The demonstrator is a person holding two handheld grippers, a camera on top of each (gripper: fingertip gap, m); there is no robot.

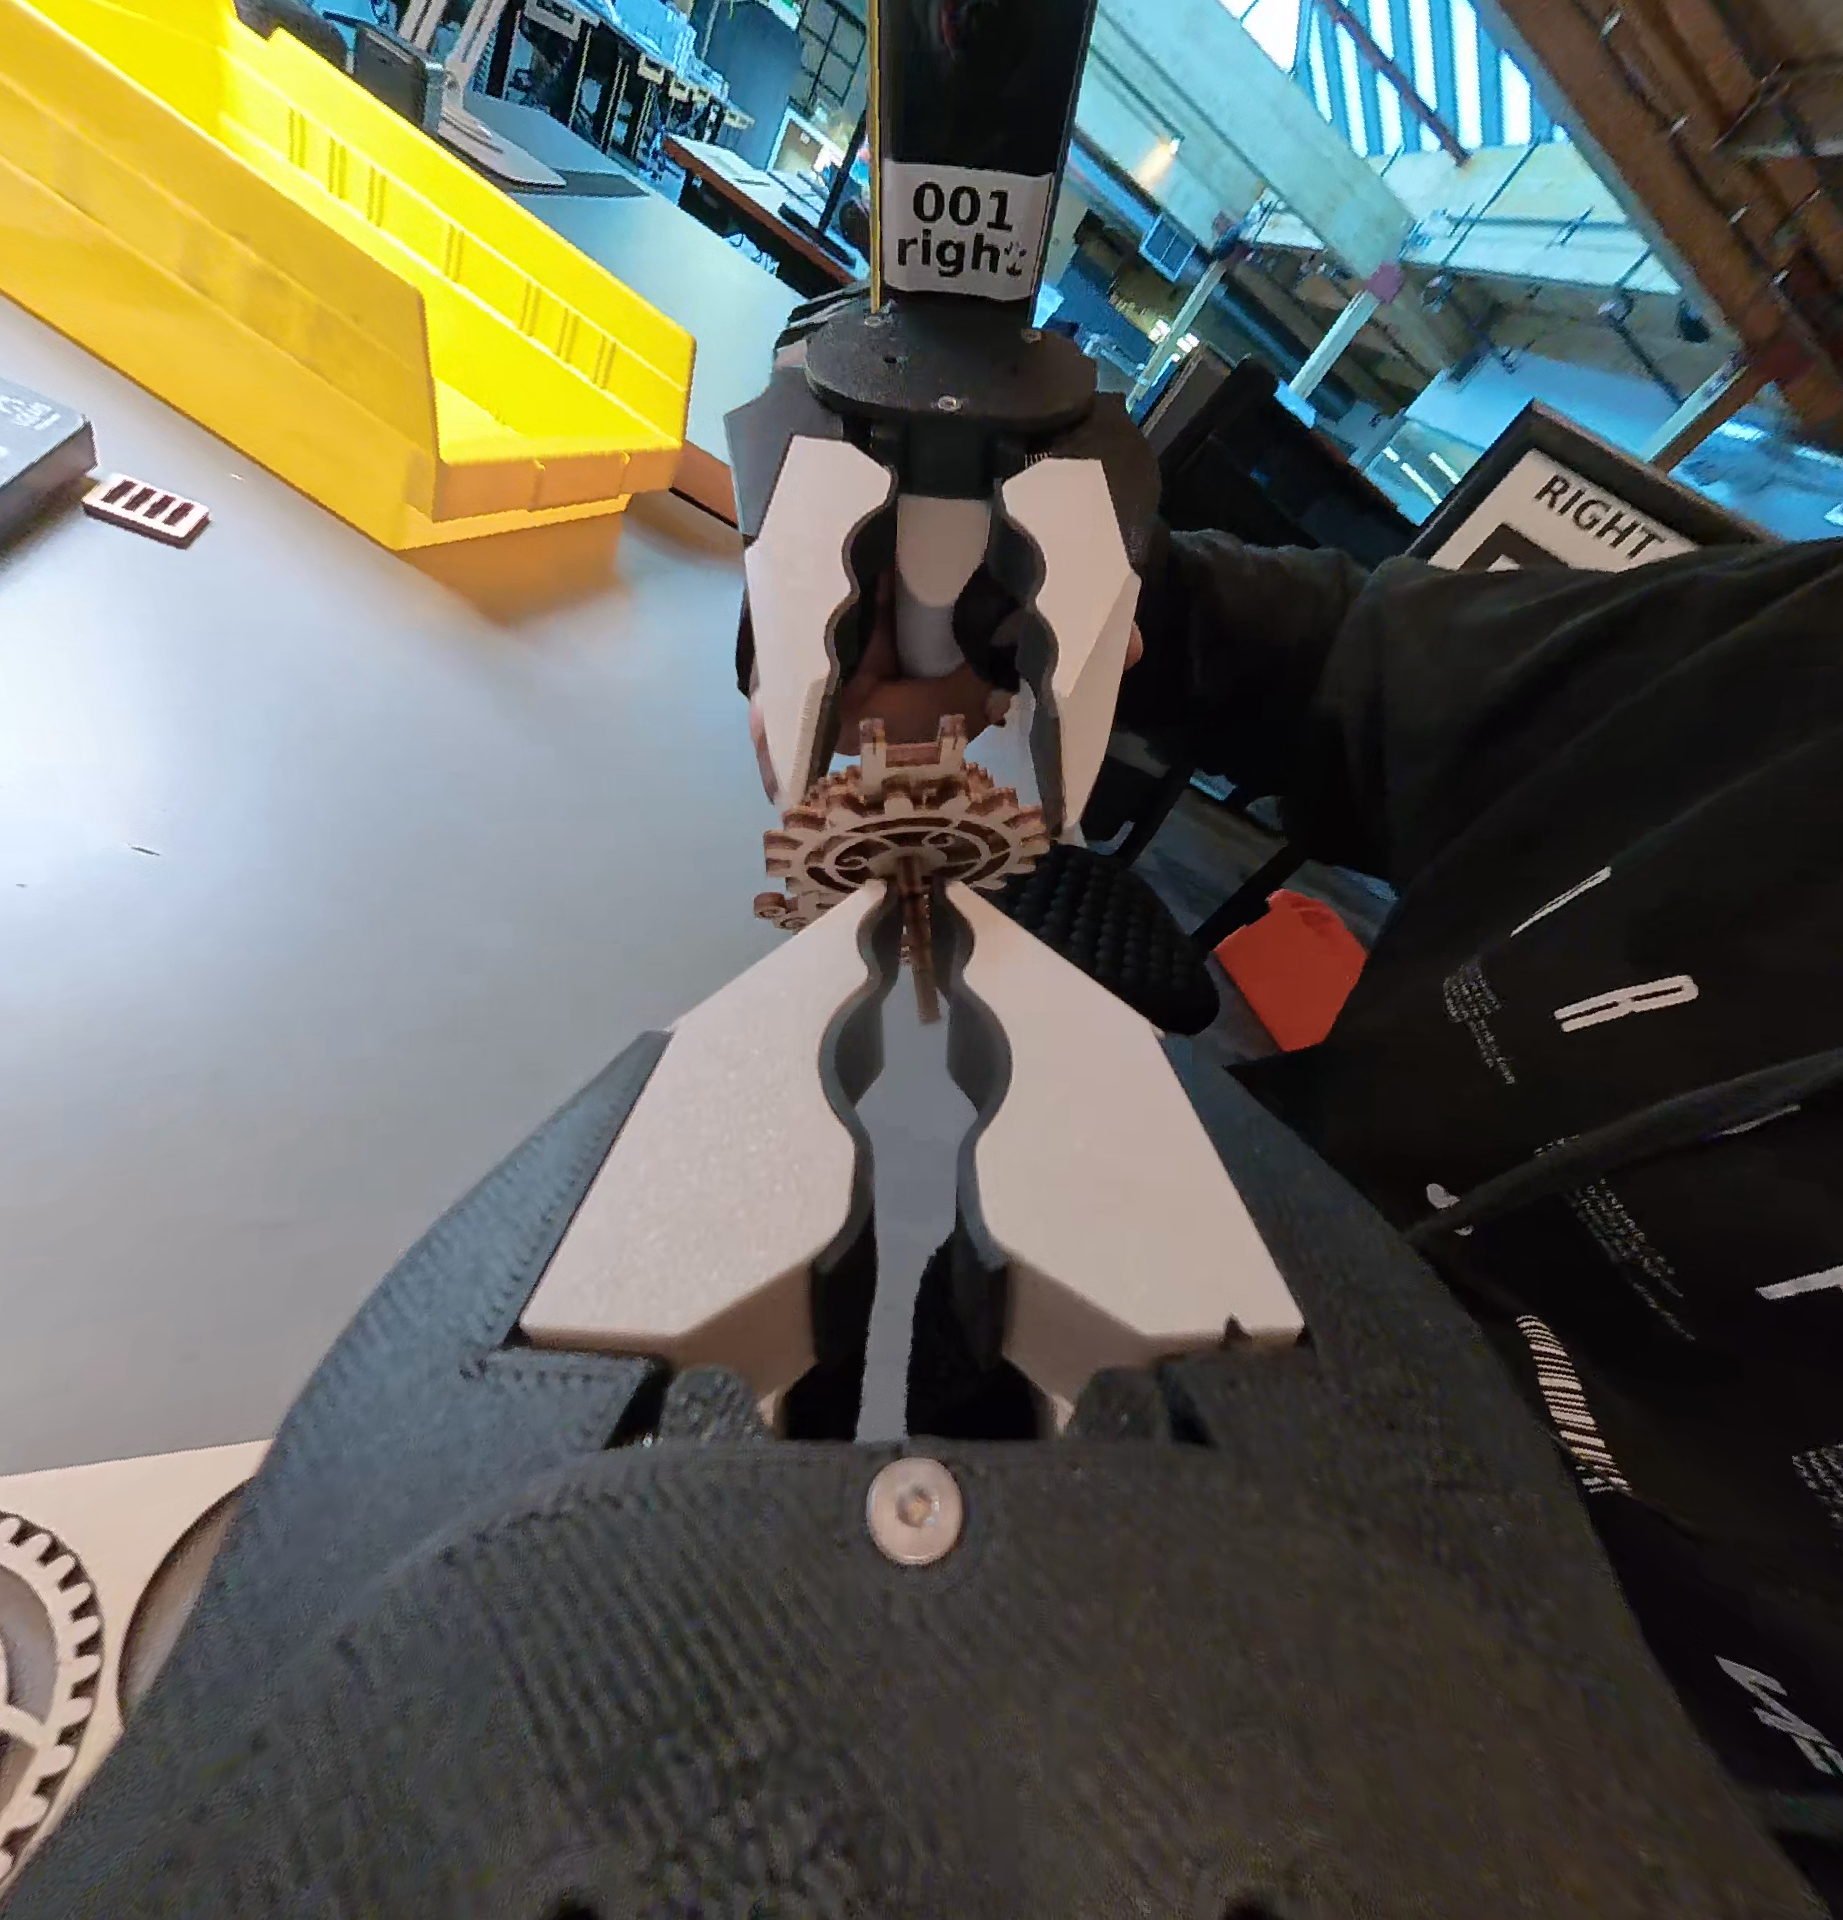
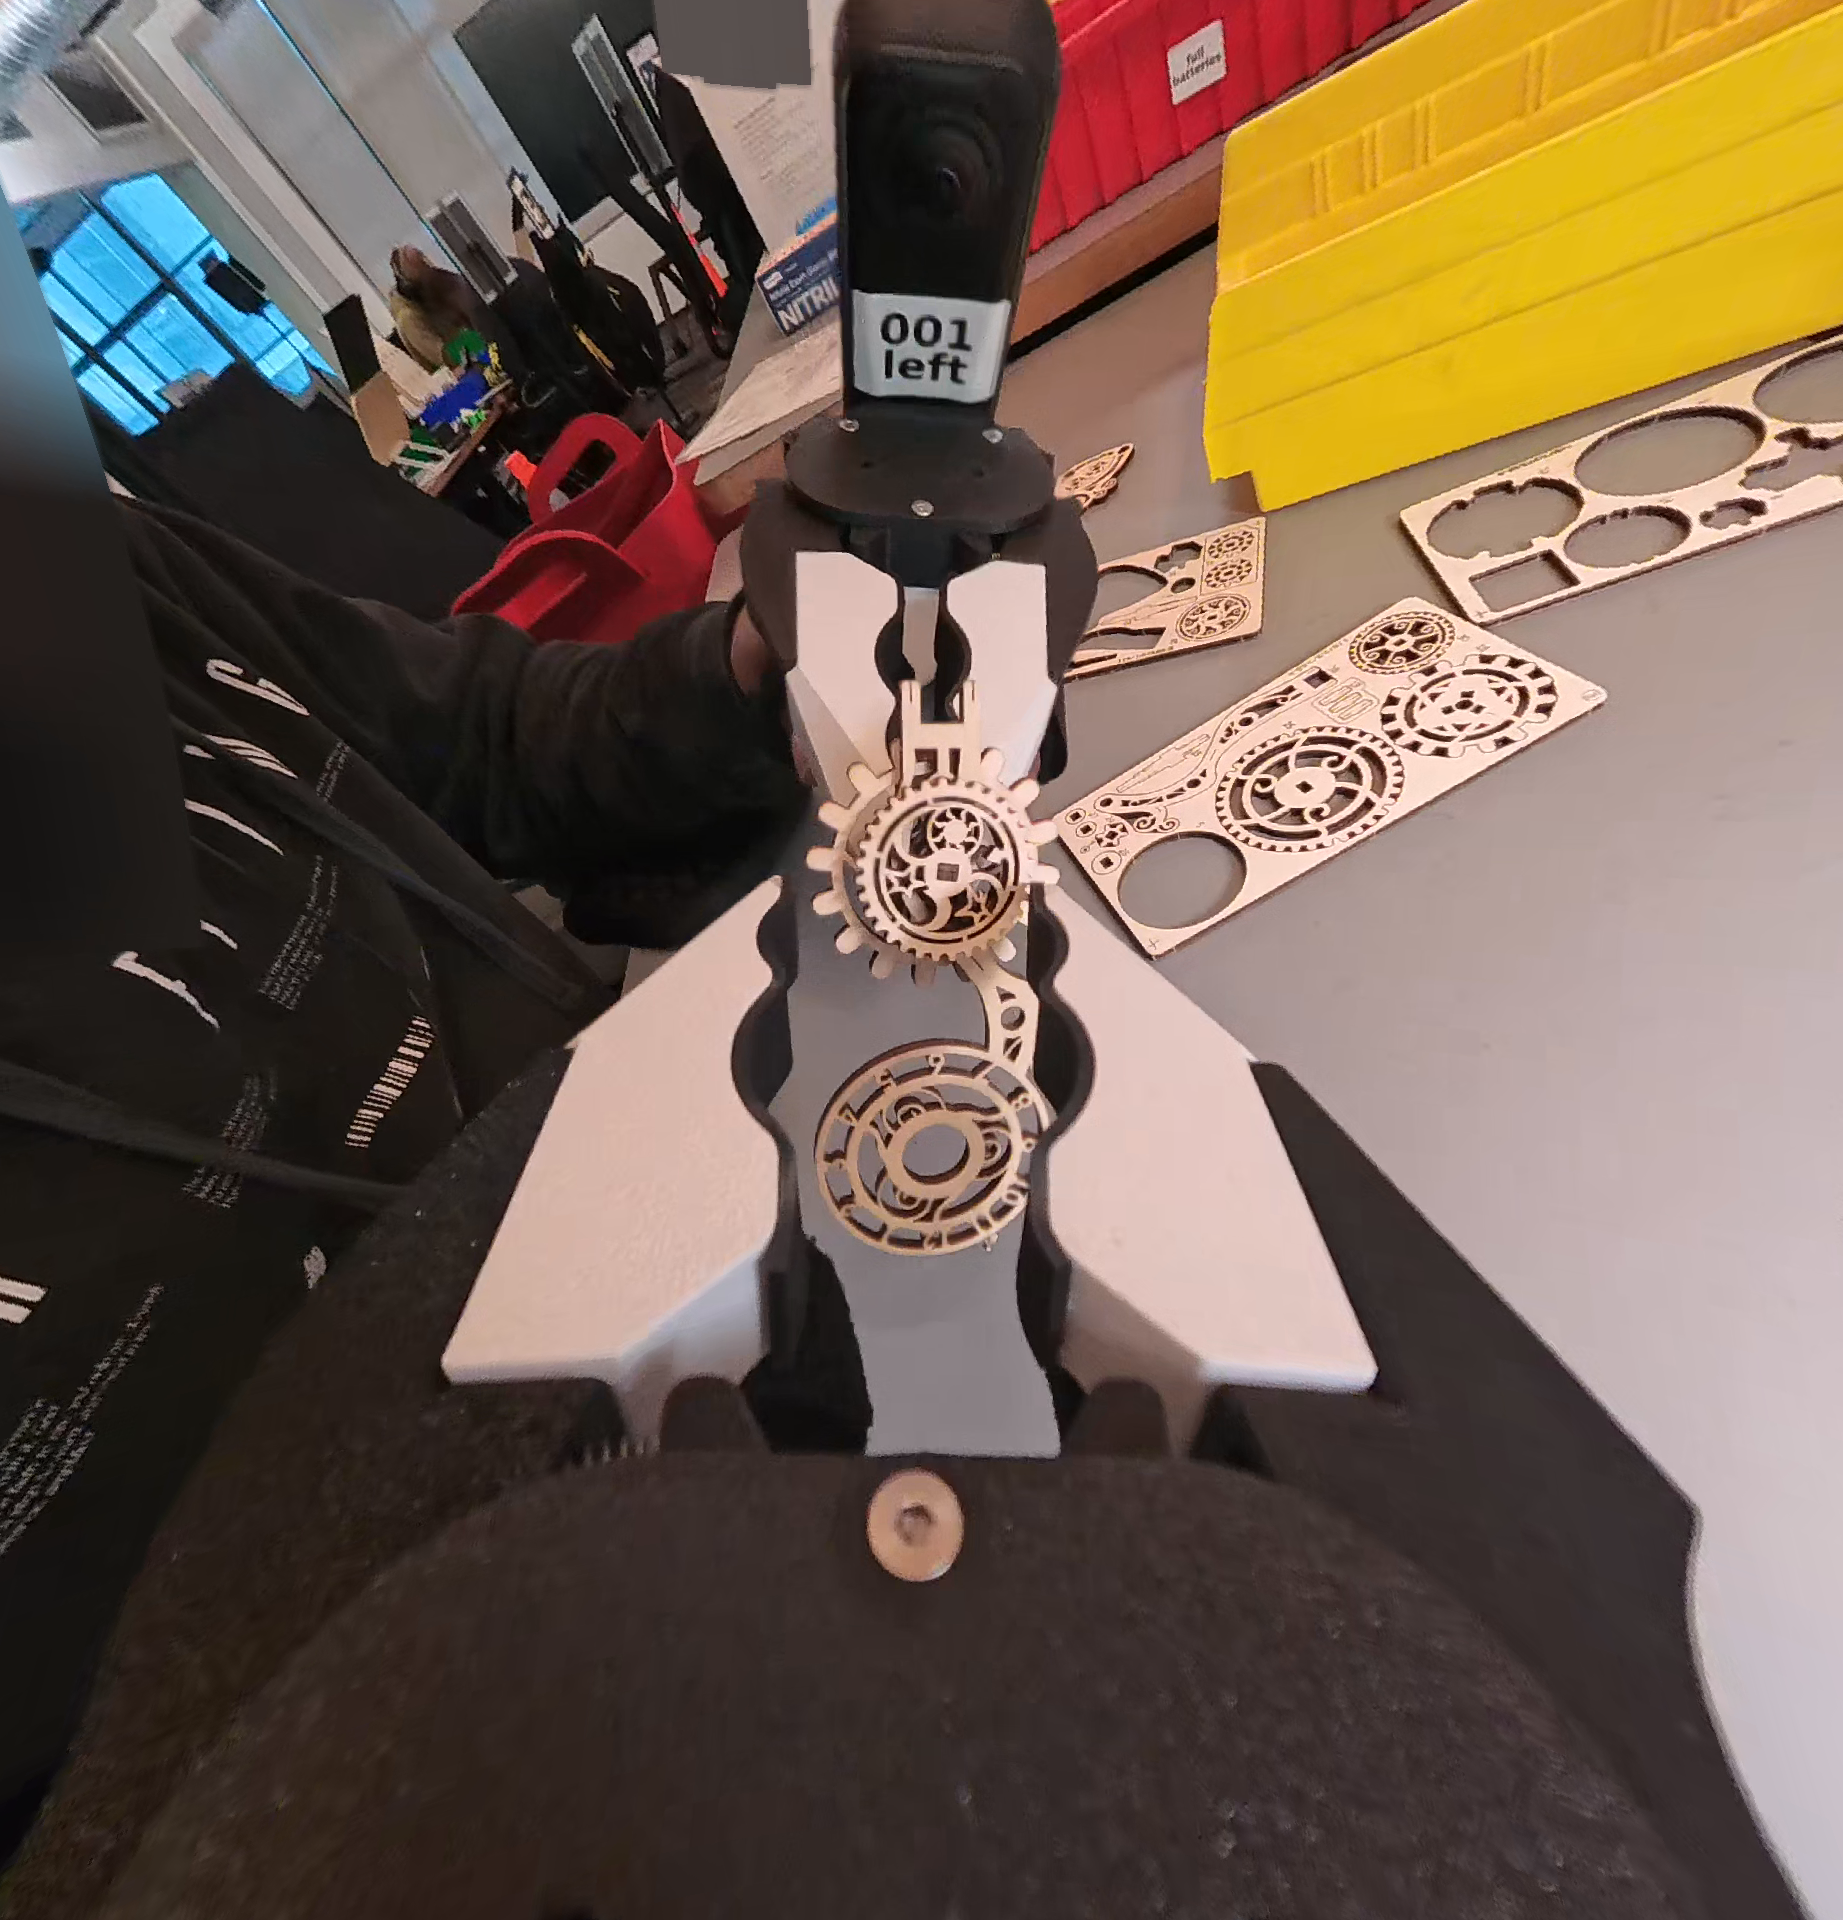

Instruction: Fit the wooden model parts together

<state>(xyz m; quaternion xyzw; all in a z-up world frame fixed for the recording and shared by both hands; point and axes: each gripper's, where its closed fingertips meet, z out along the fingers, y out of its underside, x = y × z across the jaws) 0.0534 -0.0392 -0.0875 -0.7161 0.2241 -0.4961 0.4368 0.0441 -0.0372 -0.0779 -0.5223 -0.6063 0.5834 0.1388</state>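
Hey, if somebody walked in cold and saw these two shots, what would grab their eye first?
Probably the wooden gear assembly held in mid-air between the two tools: the left hand-held gripper pinches its thin axle while the right hand-held gripper holds the ornate frame. Next, the bright yellow bin at the back of the grey table, with laser-cut wooden sheets lying flat in front of it.
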